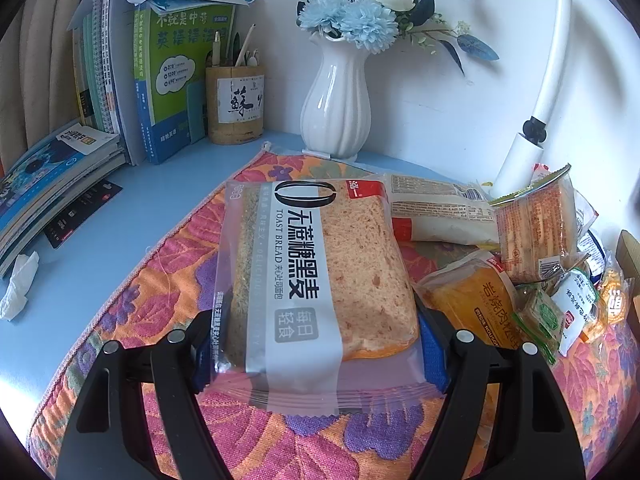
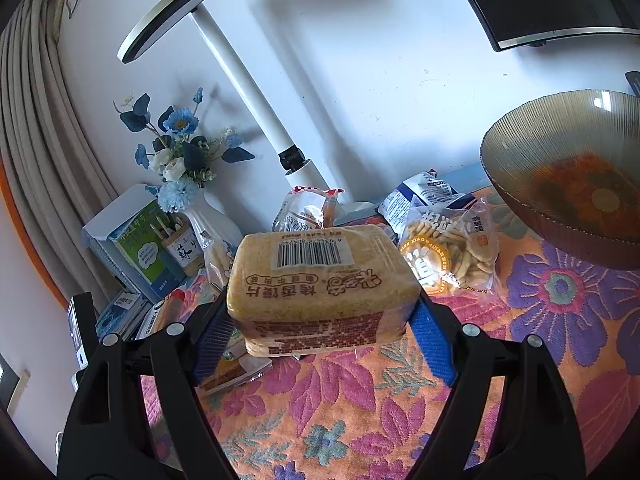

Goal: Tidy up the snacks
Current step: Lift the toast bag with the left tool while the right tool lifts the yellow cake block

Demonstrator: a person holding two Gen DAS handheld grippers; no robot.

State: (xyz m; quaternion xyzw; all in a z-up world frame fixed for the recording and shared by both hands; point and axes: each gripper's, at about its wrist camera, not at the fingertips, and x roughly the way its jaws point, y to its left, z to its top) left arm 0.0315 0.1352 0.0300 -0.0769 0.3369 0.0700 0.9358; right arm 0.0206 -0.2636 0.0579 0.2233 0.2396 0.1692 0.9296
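Toast bread pack: soft, crushable, slick film; clamped at near end by left gripper above floral cloth. Right gripper clenches stiff, brittle crisp-slice pack; glass bowl far right.

One toast bread packet, one vase, one pen holder, one glass bowl.
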